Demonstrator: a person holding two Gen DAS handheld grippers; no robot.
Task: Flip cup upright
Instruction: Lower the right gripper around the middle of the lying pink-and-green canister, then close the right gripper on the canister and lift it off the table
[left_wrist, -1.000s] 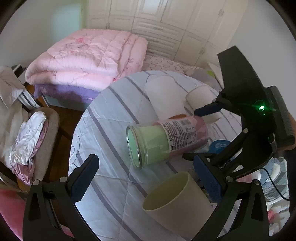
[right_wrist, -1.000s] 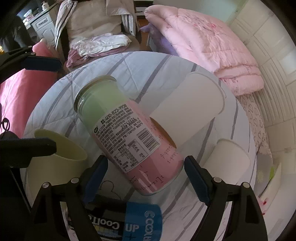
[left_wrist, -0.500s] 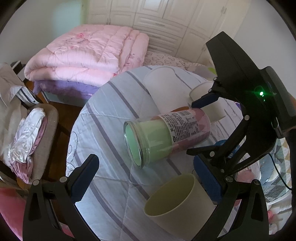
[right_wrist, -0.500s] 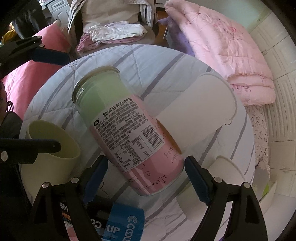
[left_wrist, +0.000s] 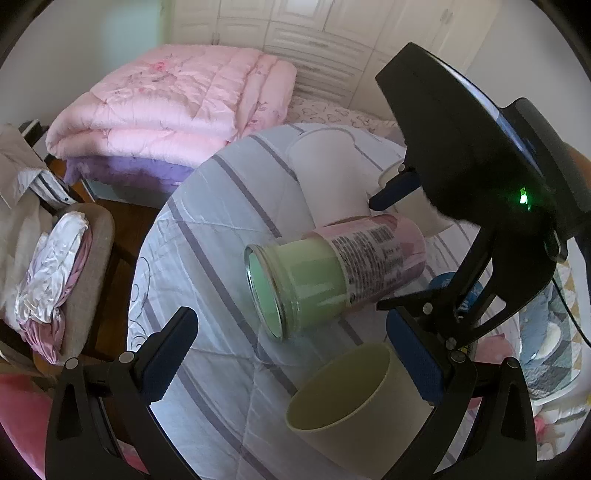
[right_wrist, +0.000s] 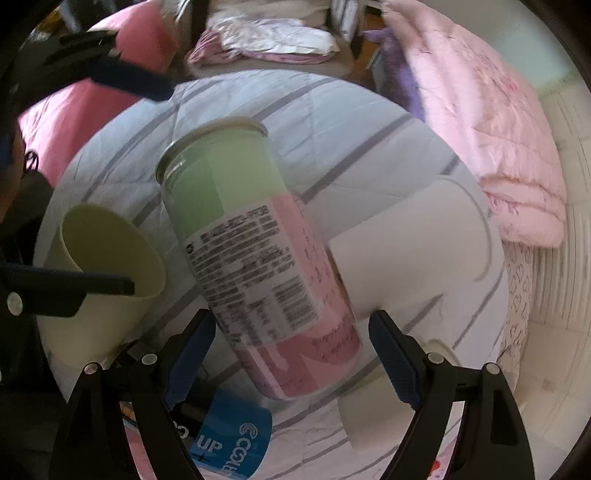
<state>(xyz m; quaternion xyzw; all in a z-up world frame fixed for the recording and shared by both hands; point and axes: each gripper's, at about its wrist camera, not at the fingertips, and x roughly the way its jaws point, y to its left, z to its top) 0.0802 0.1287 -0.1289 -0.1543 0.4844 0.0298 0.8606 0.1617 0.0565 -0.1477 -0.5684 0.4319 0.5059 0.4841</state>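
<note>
1. The cup (left_wrist: 332, 280) (a tall glass one, green near the mouth, pink label toward the base) is tilted well over on its side above the striped bench (left_wrist: 207, 236), its mouth pointing toward the left tool (left_wrist: 291, 358).
2. The right tool (right_wrist: 291, 354) has its blue pads on either side of the cup's pink base; the right wrist view is blurred, so I cannot tell whether the pads press the glass or stand just off it.
3. The left tool is spread wide and holds nothing; the cup's mouth lies beyond its fingers.
4. A pale yellow-green mug (left_wrist: 347, 398) stands upright just beside the cup's mouth end, close against the left tool's right finger.
5. A white cup (right_wrist: 413, 251) lies on its side just past the cup, on the side toward the pink quilt (left_wrist: 173, 103).
6. A blue packet (right_wrist: 236, 439) lies on the bench beneath the cup's base, between the right tool's fingers.
7. Beyond the cup's mouth, off the bench, a chair (left_wrist: 88, 266) carries folded clothes.
</note>
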